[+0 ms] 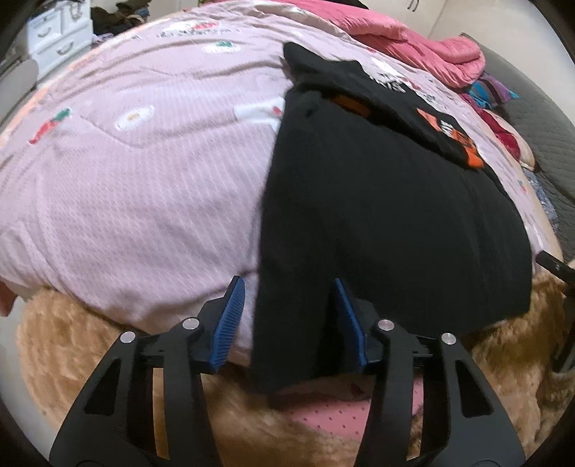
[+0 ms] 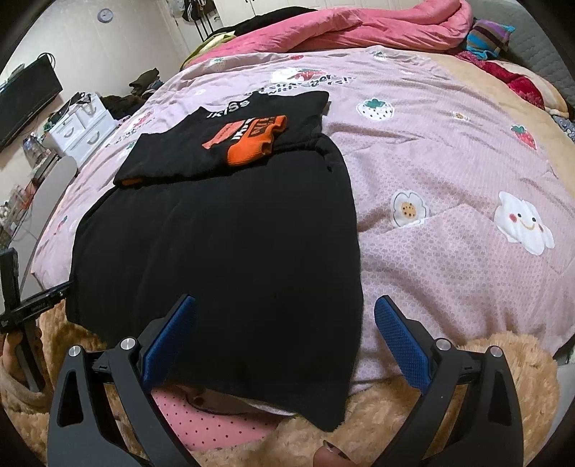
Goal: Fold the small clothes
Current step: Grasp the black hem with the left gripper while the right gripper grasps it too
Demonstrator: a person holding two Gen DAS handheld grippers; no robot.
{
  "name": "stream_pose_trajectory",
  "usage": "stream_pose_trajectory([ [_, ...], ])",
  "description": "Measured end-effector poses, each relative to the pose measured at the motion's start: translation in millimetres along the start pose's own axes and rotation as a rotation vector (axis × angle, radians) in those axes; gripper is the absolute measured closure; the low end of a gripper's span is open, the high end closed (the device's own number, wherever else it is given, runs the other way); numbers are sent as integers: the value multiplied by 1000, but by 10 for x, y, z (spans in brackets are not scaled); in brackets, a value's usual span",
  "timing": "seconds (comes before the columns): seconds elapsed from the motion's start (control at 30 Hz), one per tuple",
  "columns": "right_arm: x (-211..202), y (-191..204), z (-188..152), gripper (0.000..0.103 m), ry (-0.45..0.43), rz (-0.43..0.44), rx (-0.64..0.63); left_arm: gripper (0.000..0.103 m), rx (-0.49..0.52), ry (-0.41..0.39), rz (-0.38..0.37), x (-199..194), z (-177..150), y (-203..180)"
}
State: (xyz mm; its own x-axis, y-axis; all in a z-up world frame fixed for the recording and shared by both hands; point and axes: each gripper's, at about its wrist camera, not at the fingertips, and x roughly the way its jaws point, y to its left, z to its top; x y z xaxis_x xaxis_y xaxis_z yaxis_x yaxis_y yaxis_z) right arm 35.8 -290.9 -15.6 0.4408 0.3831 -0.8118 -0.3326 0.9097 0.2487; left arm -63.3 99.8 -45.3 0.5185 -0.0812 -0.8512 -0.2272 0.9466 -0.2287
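Observation:
A black garment (image 2: 222, 244) lies spread flat on the pink quilt (image 2: 449, 172), its near hem hanging over the bed's front edge; it also shows in the left wrist view (image 1: 388, 215). My left gripper (image 1: 289, 316) is open, its blue pads either side of the garment's near left corner. My right gripper (image 2: 285, 341) is open wide around the near right hem, not closed on it. A folded black shirt with white lettering (image 2: 201, 143) lies at the garment's far end with an orange and black item (image 2: 251, 140) on top.
A tan fluffy blanket (image 2: 467, 413) covers the bed's near edge. A pink duvet (image 2: 359, 28) is bunched at the far side. White drawers (image 2: 82, 133) and a TV (image 2: 25, 100) stand at the left. Striped clothes (image 2: 488, 39) lie at the far right.

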Motion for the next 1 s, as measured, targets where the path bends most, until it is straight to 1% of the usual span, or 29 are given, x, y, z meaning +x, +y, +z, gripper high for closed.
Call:
stream_pose_trajectory([
  [0.1,-3,6,-44,4,17,-10,-16,61,0,21,-30,45,-54,-38],
  [0.23,-5,18,-83,4,41,-23,-40,61,-7,21,-37,64,-78,-44],
  [0.33,1,9,-114,4,69,-14,-47,61,-3,25,-38,89,-65,-53],
  [0.47,63,-13,-91,4,134,-10,-63,59,7,31,-31,100,-36,-86],
  [0.53,134,2,-77,5,184,-13,-109,59,8,29,-35,109,-37,-77],
  [0.63,271,10,-96,6,262,-38,-184,58,1,29,-50,112,-36,-51],
  [0.67,311,18,-119,9,291,-24,-211,58,-5,29,-56,111,-31,-38],
  [0.7,335,20,-145,21,313,-2,-222,58,-8,30,-62,111,-25,-28],
  [0.73,345,22,-165,29,324,8,-228,58,-8,30,-65,113,-20,-24],
  [0.77,347,33,-191,35,331,11,-240,58,-8,28,-66,119,-19,-21],
  [0.8,344,57,-235,48,344,14,-262,58,-7,26,-64,122,-19,-23],
  [0.83,336,69,-266,65,346,27,-272,58,-4,25,-58,124,-20,-34],
  [0.87,315,70,-308,73,337,67,-269,58,2,22,-49,125,-23,-51],
  [0.93,271,45,-316,91,295,105,-252,59,16,18,-28,127,-34,-79],
  [0.97,235,27,-306,92,273,132,-237,62,25,17,-15,128,-34,-92],
  [1.0,177,11,-284,94,240,174,-214,68,33,15,0,126,-32,-106],
])
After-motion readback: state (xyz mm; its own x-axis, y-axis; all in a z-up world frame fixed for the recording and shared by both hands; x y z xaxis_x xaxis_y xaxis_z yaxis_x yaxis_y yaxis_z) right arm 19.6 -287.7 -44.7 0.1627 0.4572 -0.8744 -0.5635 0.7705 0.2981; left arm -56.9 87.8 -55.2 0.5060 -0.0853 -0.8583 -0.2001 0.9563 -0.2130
